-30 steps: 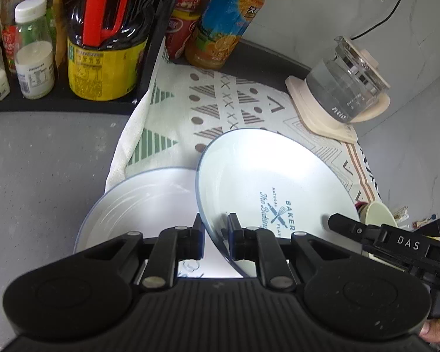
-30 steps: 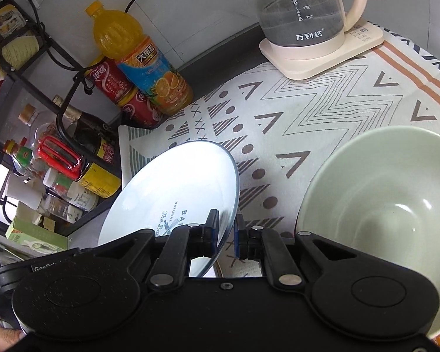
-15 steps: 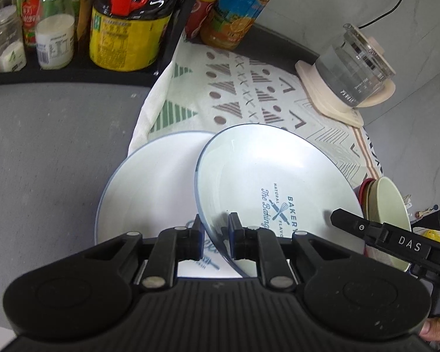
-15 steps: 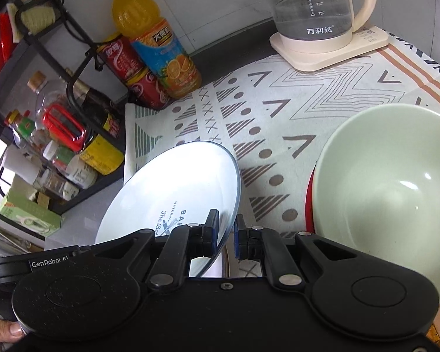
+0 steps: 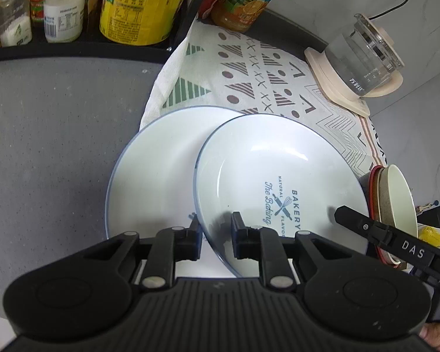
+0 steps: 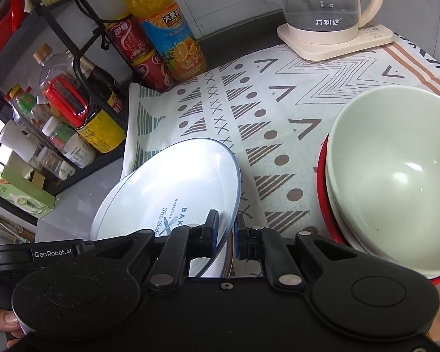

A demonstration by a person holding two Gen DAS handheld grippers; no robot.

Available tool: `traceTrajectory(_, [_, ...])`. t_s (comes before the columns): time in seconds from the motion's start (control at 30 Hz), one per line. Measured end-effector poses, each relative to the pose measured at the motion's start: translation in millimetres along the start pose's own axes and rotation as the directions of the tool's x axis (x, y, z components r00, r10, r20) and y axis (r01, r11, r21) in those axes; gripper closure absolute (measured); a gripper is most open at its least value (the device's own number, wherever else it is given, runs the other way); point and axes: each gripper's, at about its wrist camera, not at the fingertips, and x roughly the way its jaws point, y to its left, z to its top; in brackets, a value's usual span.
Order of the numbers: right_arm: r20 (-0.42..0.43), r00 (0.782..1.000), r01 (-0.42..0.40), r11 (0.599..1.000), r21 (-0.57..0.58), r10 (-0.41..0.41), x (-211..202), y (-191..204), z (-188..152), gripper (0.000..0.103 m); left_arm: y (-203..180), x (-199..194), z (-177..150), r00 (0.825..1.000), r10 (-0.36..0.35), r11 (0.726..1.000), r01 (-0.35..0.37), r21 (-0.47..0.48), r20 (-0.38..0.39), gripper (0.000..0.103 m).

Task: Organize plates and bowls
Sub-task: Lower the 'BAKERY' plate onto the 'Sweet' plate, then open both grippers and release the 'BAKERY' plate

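Bakery plate [image 5: 278,182] tilted over second plate [image 5: 155,170] on worktop [image 5: 50,123], left rim between left claw [image 5: 214,239], jaws opening, pads barely off; right rim pinched by right claw [image 6: 226,239]. Green bowl [image 6: 396,176] far right.

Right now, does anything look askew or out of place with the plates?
Yes: the printed plate is tilted, overlapping the lower plate off-centre rather than stacked flat. The right gripper clamps its rim; the left gripper jaws are opening around the opposite rim. Nothing looks spilled or chipped.
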Motion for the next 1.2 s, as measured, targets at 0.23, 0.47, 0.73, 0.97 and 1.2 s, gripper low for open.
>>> traceTrajectory(0.23, [0.007,1.000,0.013,1.000,-0.011,-0.013,1.3,4.1,-7.9,0.093,7.0,2.2,-1.2,0.999,-0.006,1.000,0.005,-0.020,-0.039,0.085])
traceTrajectory(0.47, [-0.004,1.000,0.024,1.000,-0.019,-0.024,3.6,8.2,-15.3,0.093,13.3,7.7,-0.5,0.997,0.012,0.999,-0.015,-0.046,-0.074,0.084])
traceTrajectory(0.73, [-0.015,0.999,0.040,0.998,-0.038,-0.041,7.9,12.7,-20.5,0.094,10.6,11.0,-1.0,0.992,0.069,0.997,-0.072,-0.018,-0.107,0.084])
traceTrajectory(0.97, [-0.020,0.998,0.050,0.998,-0.044,-0.051,11.1,12.4,-22.5,0.095,3.4,-3.4,5.0,0.991,0.106,0.994,-0.103,0.042,-0.077,0.078])
traceTrajectory(1.2, [-0.030,0.997,0.064,0.997,-0.039,-0.066,16.7,13.2,-21.7,0.094,2.8,-26.1,13.9,0.990,0.139,0.987,-0.141,0.073,0.031,0.047])
